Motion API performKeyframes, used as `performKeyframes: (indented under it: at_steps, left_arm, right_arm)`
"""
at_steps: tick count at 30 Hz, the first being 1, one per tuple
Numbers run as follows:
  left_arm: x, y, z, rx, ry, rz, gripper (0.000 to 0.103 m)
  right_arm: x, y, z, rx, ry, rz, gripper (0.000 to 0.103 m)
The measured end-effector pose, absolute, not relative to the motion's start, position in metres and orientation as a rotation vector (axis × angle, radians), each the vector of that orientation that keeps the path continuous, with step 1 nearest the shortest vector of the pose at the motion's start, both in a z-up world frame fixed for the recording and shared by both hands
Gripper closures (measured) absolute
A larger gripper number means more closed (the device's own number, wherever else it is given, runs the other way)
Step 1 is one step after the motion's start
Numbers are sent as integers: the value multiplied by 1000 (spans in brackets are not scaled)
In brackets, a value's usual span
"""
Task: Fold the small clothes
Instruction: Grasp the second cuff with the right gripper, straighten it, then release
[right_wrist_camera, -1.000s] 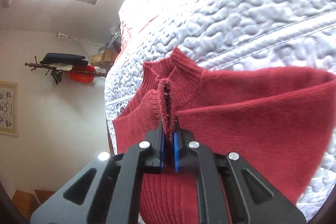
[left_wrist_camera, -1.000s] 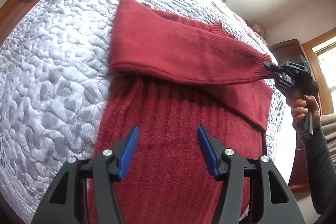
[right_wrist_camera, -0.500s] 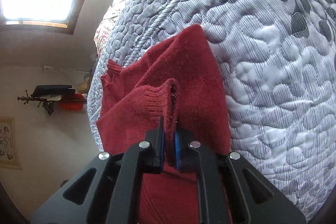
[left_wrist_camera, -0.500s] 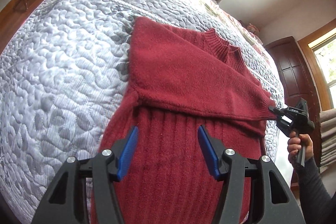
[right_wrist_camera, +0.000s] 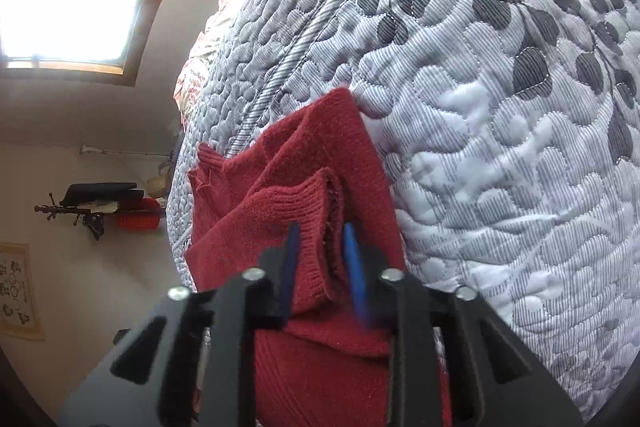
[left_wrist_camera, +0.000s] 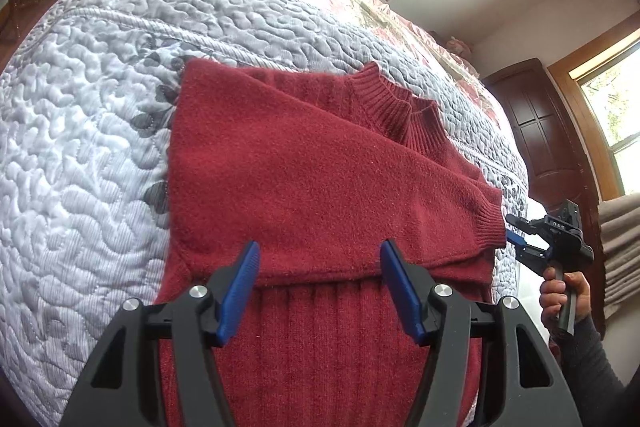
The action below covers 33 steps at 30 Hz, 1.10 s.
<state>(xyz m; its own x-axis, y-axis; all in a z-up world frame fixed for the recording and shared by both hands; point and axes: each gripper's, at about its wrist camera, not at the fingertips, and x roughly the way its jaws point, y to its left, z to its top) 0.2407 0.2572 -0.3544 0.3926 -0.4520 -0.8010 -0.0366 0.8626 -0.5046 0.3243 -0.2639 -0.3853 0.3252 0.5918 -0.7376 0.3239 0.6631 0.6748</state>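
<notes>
Change: right gripper (right_wrist_camera: 320, 259) fingers have parted, releasing the cuff (right_wrist_camera: 308, 223).
Left gripper (left_wrist_camera: 320, 287): fingers spread, above the sweater (left_wrist_camera: 304, 171).
Sweater: on the bed (left_wrist_camera: 80, 147), sleeve folded across, cuff at 3 o'clock.

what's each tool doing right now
Left tool: open, holding nothing, above the red knitted sweater.
Right tool: open, ribbed sleeve cuff between its fingers.
</notes>
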Motion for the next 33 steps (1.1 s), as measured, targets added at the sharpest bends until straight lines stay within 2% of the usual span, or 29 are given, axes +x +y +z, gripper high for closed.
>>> performKeyframes:
  at_steps: [3, 6, 12, 15, 16, 21, 23, 27, 28, 33]
  left_arm:
    - [250, 257, -360, -509, 1155, -287, 40]
    - [260, 258, -370, -534, 1168, -302, 36]
    - [271, 265, -412, -552, 1268, -257, 36]
    - [272, 264, -414, -531, 1274, -271, 36]
    - [272, 264, -414, -524, 1274, -276, 36]
    - [270, 269, -417, -555, 1266, -291, 36]
    - [270, 273, -419, -586, 1267, -293, 36]
    - [269, 287, -422, -695, 1269, -298, 36]
    - [269, 292, -422, -733, 1272, -294, 36]
    - [255, 310, -399, -794, 1250, -248, 30]
  right_arm:
    - [320, -251, -367, 783, 1233, 249, 101]
    - [322, -237, -370, 740, 1252, 262, 101]
    - [314, -248, -414, 773, 1324, 195, 103]
    - [308, -252, -406, 784, 1302, 205, 102]
    - [307, -252, -401, 789, 1289, 213, 97]
    - [310, -246, -402, 777, 1312, 230, 97]
    - [313, -244, -412, 778, 1330, 204, 103]
    - [309, -246, -406, 786, 1310, 192, 103]
    - [306, -246, -402, 789, 1302, 193, 98]
    - [279, -251, -378, 785, 1288, 191, 94]
